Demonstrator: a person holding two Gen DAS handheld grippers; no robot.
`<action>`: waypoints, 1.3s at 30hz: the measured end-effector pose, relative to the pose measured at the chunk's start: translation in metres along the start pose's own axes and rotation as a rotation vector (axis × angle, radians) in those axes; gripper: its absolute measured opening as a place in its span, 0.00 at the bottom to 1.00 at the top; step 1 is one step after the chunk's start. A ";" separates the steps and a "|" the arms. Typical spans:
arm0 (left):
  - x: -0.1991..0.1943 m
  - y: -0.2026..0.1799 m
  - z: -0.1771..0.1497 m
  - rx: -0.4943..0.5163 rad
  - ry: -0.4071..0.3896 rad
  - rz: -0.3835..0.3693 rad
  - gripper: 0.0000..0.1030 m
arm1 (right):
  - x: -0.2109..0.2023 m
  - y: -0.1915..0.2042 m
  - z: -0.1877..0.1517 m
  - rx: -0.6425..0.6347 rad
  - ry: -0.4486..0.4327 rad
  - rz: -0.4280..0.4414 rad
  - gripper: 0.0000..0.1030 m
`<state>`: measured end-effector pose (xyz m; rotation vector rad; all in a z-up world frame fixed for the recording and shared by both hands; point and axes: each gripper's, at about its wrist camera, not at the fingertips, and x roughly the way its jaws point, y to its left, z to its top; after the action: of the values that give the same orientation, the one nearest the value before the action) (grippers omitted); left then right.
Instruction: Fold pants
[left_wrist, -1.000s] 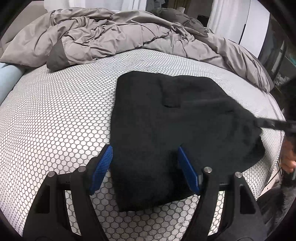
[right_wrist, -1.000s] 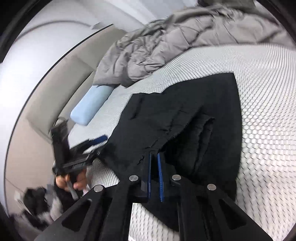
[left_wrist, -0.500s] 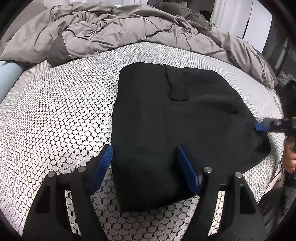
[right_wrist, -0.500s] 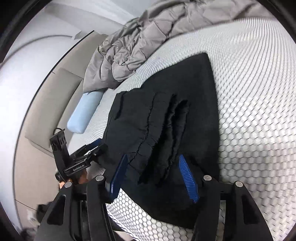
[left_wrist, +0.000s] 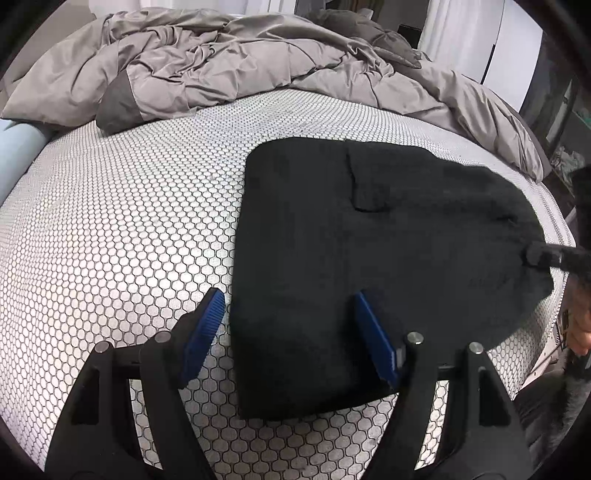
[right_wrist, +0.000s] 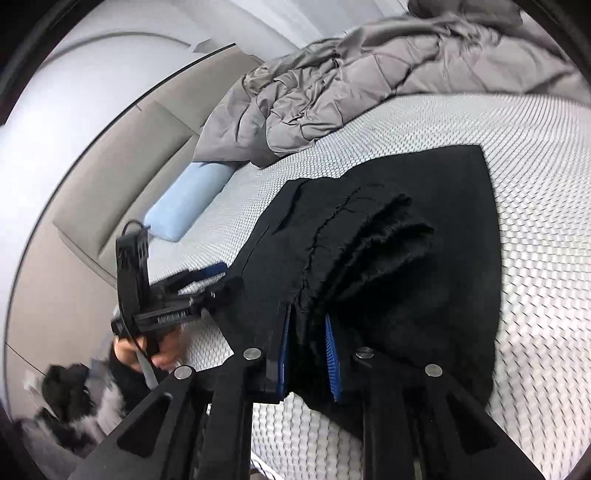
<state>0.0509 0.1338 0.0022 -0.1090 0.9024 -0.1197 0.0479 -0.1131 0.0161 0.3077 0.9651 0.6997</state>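
Pretty clearly a bedroom at home: a bed with a honeycomb-pattern mattress cover, a rumpled grey duvet at the far end, light blue pillow, padded headboard.

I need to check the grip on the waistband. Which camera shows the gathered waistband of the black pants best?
The right wrist view: the gathered waistband bunches up close between the right tongs, whose jaws are closing on it. The left wrist view shows the black pants lying flat on the honeycomb mattress, with the waistband only a dark far edge.
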 end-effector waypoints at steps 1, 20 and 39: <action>0.002 0.000 0.000 0.001 0.009 0.002 0.68 | 0.002 -0.003 -0.004 0.005 0.011 -0.031 0.17; 0.036 -0.086 -0.007 0.344 -0.001 -0.133 0.55 | 0.105 0.034 0.007 -0.234 0.125 -0.309 0.44; 0.052 -0.059 0.021 0.270 0.024 -0.144 0.57 | 0.110 0.032 0.022 -0.303 0.138 -0.388 0.54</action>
<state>0.0959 0.0683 -0.0162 0.0793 0.8946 -0.3758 0.0950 -0.0146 -0.0260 -0.1946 0.9971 0.5039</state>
